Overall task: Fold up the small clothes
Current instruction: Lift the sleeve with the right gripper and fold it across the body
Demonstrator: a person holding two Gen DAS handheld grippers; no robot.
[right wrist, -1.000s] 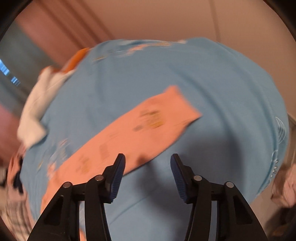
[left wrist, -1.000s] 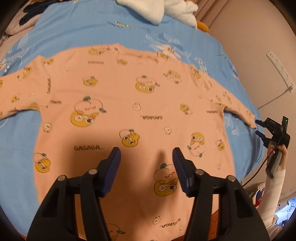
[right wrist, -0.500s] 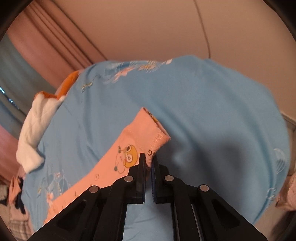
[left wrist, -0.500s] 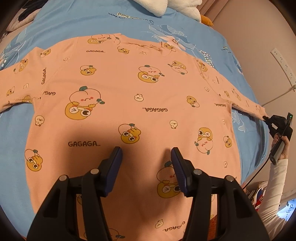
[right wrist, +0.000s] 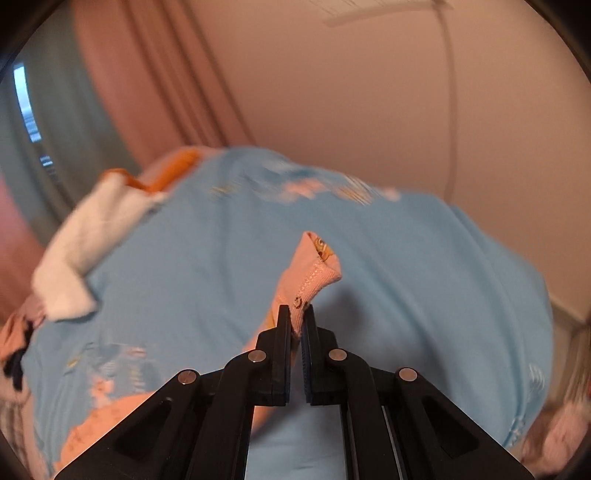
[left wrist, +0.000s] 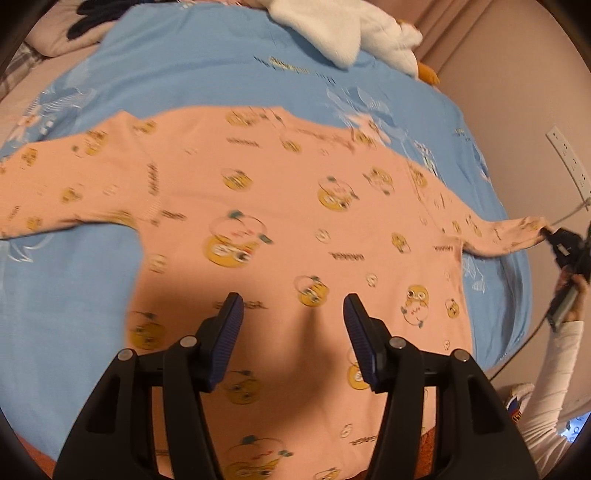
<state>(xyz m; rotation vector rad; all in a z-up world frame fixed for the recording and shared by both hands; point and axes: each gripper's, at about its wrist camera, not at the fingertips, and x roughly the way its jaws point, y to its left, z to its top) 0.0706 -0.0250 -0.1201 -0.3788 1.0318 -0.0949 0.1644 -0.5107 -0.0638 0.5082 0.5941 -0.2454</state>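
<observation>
A peach long-sleeved shirt [left wrist: 280, 206] with yellow cartoon prints lies spread flat on the blue bedsheet [left wrist: 207, 70]. My left gripper [left wrist: 293, 314] is open and empty above the shirt's lower body. My right gripper [right wrist: 296, 314] is shut on the cuff of the shirt's right sleeve [right wrist: 314, 273] and holds it lifted off the sheet. In the left wrist view the right gripper [left wrist: 554, 240] shows at the far right, pinching the sleeve end [left wrist: 517, 232].
A white plush toy [left wrist: 351, 29] with an orange part lies at the bed's far end. A wall with a power strip [left wrist: 570, 162] runs along the bed's right side. Curtains [right wrist: 147, 74] hang beyond the bed. A pillow [left wrist: 55, 37] lies far left.
My right gripper closed on the sleeve cuff and has now raised it off the sheet. My left gripper stayed open over the shirt, drifting slightly.
</observation>
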